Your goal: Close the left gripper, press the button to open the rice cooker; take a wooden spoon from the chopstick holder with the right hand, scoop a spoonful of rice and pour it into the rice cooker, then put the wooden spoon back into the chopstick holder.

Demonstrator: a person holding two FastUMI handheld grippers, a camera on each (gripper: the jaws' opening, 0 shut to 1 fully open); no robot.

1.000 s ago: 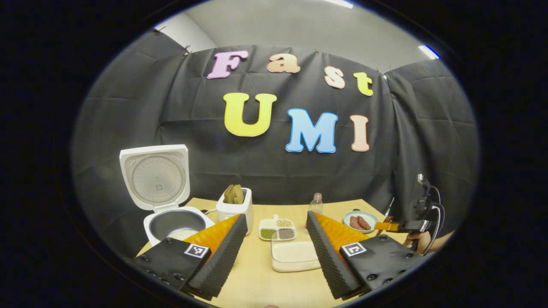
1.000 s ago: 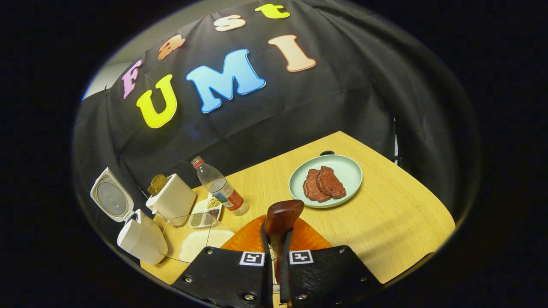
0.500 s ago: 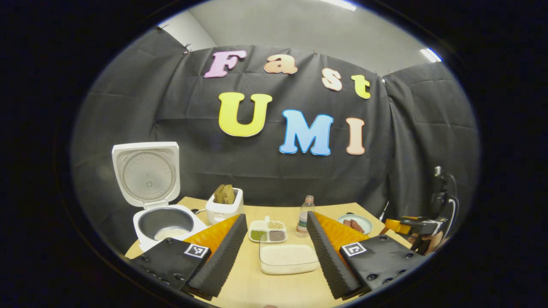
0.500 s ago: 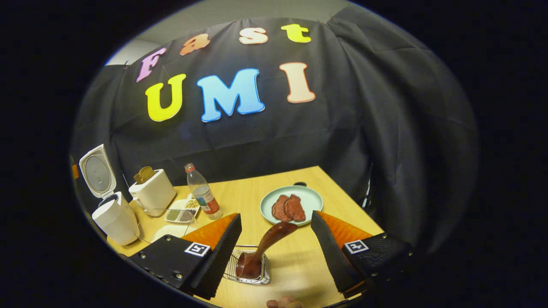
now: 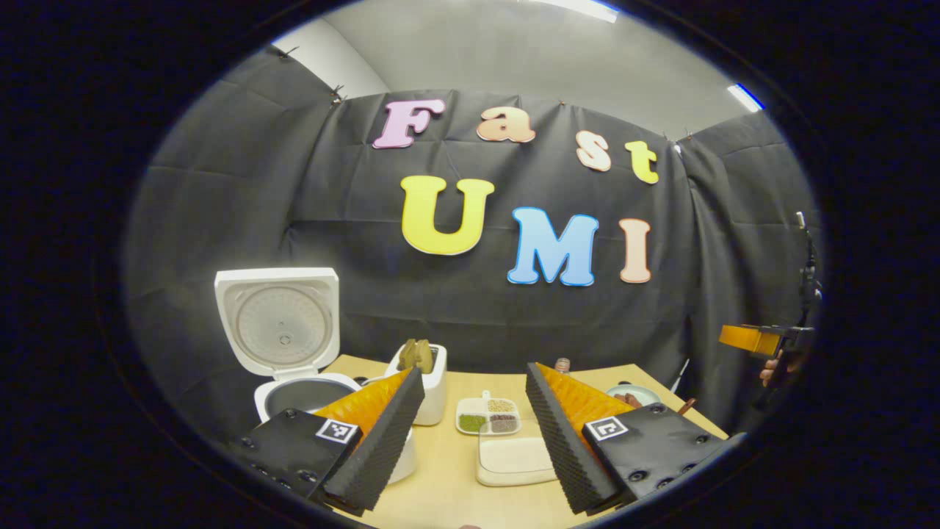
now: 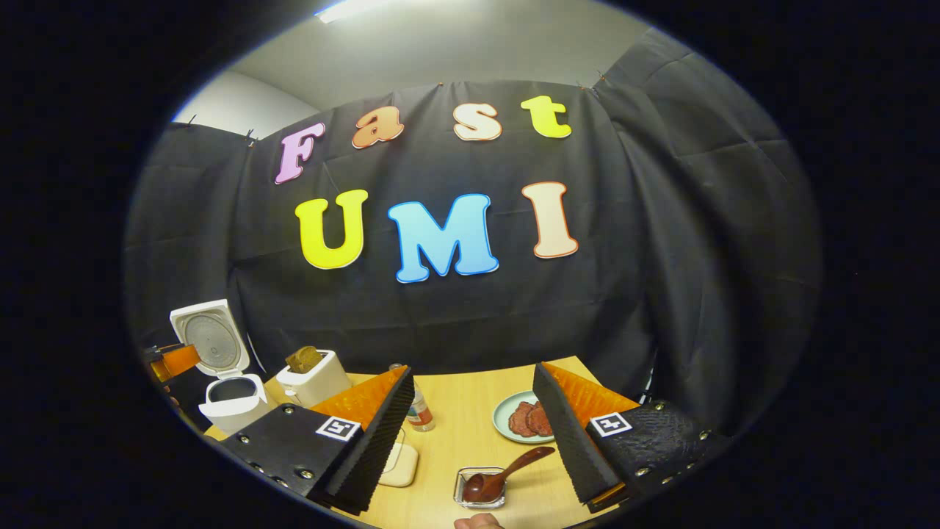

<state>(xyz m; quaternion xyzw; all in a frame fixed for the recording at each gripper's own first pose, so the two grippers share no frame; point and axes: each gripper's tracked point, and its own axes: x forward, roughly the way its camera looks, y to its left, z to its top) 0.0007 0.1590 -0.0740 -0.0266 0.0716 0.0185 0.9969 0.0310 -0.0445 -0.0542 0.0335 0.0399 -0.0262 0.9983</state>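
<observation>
Since the earlier frame, the right gripper (image 6: 474, 422) had released the spoon (image 6: 499, 477) and lifted away, fingers spread and empty. The spoon stood bowl-down in the holder (image 6: 479, 491) on the table (image 6: 470, 411), handle leaning right. The left gripper (image 5: 474, 430) hovered with fingers spread, empty. The cooker (image 5: 290, 367) stood open at left, lid upright.

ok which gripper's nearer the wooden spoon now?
Right. The right gripper is open, just above the wooden spoon resting in the chopstick holder. The left gripper is open by the rice cooker, across the table.
</observation>
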